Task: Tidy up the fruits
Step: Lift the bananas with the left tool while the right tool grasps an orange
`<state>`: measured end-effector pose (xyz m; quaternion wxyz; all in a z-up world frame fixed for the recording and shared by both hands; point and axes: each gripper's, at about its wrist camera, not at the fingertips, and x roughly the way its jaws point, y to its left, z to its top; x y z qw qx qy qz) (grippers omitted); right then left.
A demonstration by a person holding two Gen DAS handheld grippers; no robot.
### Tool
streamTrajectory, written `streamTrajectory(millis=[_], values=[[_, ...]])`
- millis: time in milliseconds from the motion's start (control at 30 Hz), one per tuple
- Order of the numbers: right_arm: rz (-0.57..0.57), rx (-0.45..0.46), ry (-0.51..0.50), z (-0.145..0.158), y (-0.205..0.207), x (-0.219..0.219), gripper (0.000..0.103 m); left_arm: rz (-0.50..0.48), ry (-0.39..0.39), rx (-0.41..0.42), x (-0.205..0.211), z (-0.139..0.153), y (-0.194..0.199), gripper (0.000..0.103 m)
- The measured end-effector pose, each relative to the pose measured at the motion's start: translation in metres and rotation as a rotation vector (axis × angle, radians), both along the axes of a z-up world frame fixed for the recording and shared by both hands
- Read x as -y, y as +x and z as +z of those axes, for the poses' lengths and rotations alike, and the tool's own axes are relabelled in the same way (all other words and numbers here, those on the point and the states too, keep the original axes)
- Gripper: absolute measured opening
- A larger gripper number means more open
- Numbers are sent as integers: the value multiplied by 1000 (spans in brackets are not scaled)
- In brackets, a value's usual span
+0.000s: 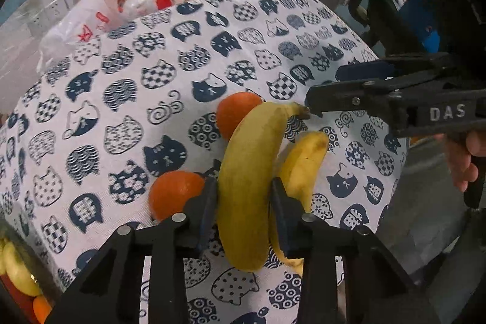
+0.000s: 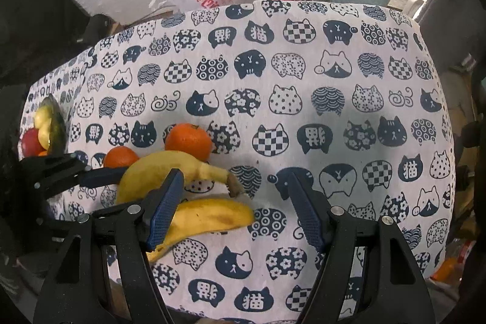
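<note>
The left gripper is clamped on a banana, a second banana just beside its right finger, while the right gripper hangs apart, holding nothing.

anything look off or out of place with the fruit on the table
Nothing is spilled or damaged. Only oddity: the loose banana has brown bruise marks. The left gripper is shut on the other banana.
</note>
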<state>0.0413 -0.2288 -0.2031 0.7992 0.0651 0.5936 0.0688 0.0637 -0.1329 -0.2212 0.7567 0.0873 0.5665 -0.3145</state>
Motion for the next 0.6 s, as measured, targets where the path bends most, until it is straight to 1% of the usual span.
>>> streamTrajectory(millis=[233, 333, 467, 600], values=[[-26, 37, 25, 12, 7, -1, 72, 95, -37, 24, -23, 21, 1, 34], [-29, 36, 33, 12, 12, -3, 72, 142, -53, 34, -36, 29, 3, 34], [1, 16, 28, 2, 17, -16, 72, 188, -67, 50, -52, 37, 6, 34], [43, -14, 23, -17, 23, -33, 72, 223, -73, 60, -65, 41, 10, 33]])
